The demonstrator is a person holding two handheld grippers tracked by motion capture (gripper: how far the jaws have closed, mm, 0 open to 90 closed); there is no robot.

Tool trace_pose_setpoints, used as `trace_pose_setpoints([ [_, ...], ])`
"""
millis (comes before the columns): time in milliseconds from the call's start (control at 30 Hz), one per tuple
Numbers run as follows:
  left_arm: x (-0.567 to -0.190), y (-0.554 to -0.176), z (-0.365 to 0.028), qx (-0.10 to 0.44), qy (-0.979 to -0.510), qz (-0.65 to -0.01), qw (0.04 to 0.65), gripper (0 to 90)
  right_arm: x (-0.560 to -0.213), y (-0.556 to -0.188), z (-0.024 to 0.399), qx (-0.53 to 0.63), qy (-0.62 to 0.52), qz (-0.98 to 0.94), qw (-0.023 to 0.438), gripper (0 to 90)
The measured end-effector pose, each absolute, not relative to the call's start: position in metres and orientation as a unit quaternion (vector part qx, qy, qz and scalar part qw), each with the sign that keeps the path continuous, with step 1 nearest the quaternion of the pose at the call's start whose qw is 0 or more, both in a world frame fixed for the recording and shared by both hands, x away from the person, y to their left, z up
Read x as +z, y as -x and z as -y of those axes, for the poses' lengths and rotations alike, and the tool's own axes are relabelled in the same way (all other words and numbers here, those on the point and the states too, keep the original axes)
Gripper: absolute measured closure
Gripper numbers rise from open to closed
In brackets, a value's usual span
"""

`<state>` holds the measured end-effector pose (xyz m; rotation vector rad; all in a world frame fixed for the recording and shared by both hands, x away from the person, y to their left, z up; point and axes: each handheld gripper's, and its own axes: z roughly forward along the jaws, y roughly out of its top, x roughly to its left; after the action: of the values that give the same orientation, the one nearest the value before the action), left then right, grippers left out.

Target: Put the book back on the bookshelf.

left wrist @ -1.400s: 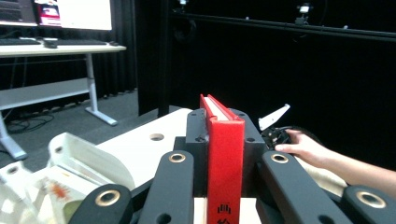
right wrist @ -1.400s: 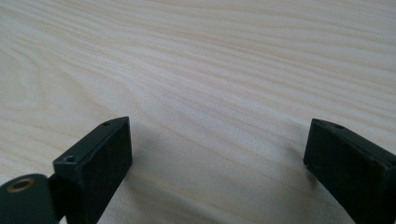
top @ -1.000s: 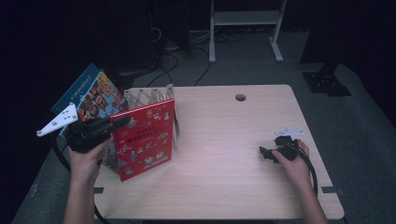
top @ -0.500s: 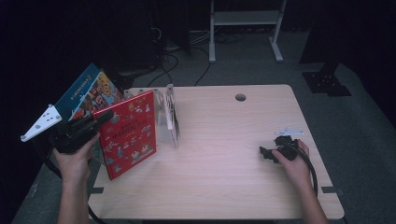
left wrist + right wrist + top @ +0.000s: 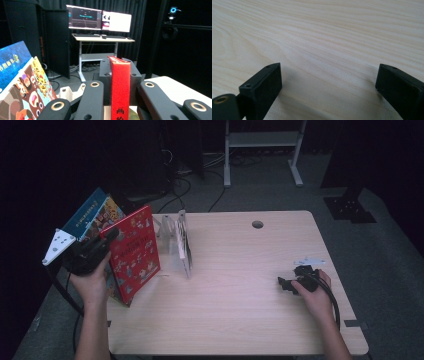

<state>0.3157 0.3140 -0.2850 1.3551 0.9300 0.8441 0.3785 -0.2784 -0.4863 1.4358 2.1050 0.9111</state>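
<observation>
My left gripper point(image 5: 111, 236) is shut on the spine of a red picture book point(image 5: 134, 252), which it holds upright and tilted over the table's left edge. In the left gripper view the red spine point(image 5: 120, 85) stands between the two black jaws of the left gripper point(image 5: 120, 100). A blue picture book point(image 5: 90, 212) leans just behind and left of the red one. A clear book rack point(image 5: 181, 242) stands on the table to the right of the red book. My right gripper point(image 5: 284, 284) rests on the table at the right, open, with bare wood between its jaws point(image 5: 327, 82).
The light wooden table point(image 5: 240, 310) has a round cable hole point(image 5: 257, 224) near its far edge. Cables and a white frame point(image 5: 260, 140) are on the floor beyond. A desk with lit monitors point(image 5: 98, 18) stands farther off.
My left gripper has carried the red book leftward, away from the clear rack, to the table's left edge. The right hand has stayed put.
</observation>
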Motion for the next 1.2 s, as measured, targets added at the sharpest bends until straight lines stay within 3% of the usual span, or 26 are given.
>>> trace_pose_setpoints([
  [400, -0.293, -0.347, -0.299, 0.398, -0.575, -0.422, 0.577, 79.7, -0.486, -0.379, 0.278, 0.329, -0.518, -0.760, 0.216, 5.7],
  [1200, -0.311, -0.400, -0.293, 0.413, -0.545, -0.426, 0.592, 79.6, -0.486, -0.379, 0.279, 0.328, -0.517, -0.761, 0.215, 5.3],
])
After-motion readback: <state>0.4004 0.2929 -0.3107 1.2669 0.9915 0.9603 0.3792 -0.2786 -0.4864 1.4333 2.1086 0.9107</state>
